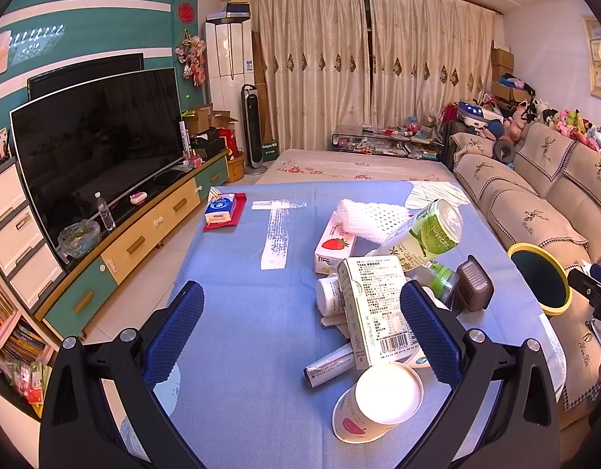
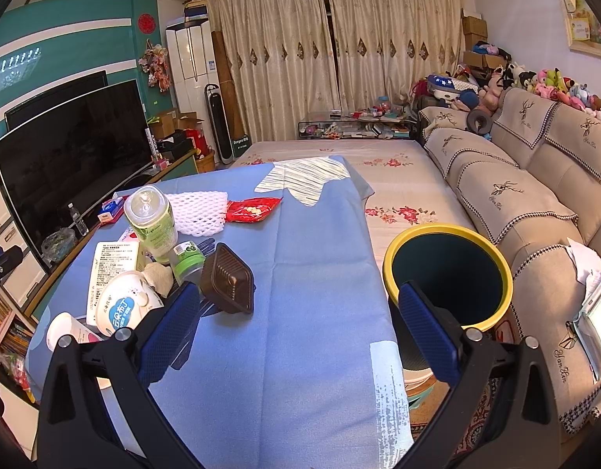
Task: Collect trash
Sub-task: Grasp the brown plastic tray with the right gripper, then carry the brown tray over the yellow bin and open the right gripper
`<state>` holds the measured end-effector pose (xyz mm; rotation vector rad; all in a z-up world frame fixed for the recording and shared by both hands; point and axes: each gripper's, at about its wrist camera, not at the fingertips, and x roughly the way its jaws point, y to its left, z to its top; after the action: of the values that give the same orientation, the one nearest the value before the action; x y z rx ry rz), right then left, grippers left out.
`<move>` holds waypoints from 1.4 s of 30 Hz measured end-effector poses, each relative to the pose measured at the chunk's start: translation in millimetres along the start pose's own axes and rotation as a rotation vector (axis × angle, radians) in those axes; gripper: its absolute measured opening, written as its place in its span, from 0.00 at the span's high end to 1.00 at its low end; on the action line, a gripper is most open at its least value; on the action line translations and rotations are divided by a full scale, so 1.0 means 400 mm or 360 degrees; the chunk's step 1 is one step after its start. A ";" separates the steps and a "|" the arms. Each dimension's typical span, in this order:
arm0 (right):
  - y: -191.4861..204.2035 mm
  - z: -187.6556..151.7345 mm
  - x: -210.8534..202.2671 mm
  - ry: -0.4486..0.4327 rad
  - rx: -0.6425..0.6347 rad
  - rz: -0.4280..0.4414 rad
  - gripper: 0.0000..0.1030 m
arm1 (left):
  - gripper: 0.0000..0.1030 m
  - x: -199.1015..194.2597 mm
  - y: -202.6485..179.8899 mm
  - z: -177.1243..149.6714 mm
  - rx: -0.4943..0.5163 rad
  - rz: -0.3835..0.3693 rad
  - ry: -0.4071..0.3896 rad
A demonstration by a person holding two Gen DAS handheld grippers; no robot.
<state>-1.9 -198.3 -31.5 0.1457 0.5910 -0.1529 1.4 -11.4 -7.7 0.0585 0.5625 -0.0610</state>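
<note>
A heap of trash lies on the blue tablecloth (image 1: 242,312): a white carton (image 1: 372,308), a green-label bottle (image 1: 421,234), a strawberry carton (image 1: 333,246), a paper cup (image 1: 378,402), a brown plastic tray (image 1: 474,283) and white foam netting (image 1: 369,219). My left gripper (image 1: 302,328) is open and empty, with the heap just beyond its right finger. My right gripper (image 2: 296,332) is open and empty over the cloth, between the brown tray (image 2: 227,283) and the yellow-rimmed bin (image 2: 449,277). The bin (image 1: 541,283) stands off the table's right edge.
A red wrapper (image 2: 253,209) and a tissue pack (image 1: 221,207) on a red pouch lie farther back on the cloth. A TV cabinet (image 1: 144,242) runs along the left. A sofa (image 2: 535,211) runs along the right, behind the bin.
</note>
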 end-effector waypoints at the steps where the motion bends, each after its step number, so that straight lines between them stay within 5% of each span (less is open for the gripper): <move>1: 0.001 -0.002 0.004 0.0007 0.0002 0.0000 0.06 | 0.04 0.000 -0.001 -0.001 0.0000 0.0001 0.0001; 16: 0.041 0.015 0.181 0.0214 0.0017 0.0218 0.07 | 0.04 0.083 0.043 -0.012 -0.0044 0.0003 0.0076; 25: 0.140 0.014 0.270 0.0339 -0.0117 0.0359 0.37 | 0.04 0.139 0.059 -0.005 -0.0060 0.0003 0.0124; 33: 0.146 0.017 0.300 0.0382 -0.0123 0.0394 0.93 | 0.04 0.159 0.066 0.003 -0.0062 0.0004 0.0134; 42: 0.078 0.059 0.246 0.0288 -0.0118 0.0389 0.94 | 0.04 0.177 0.047 0.019 -0.0032 -0.0025 0.0132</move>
<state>97.4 -181.9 -64.9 0.1599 0.7525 0.1202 66.3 3.8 -38.5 0.0375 0.6467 -0.0685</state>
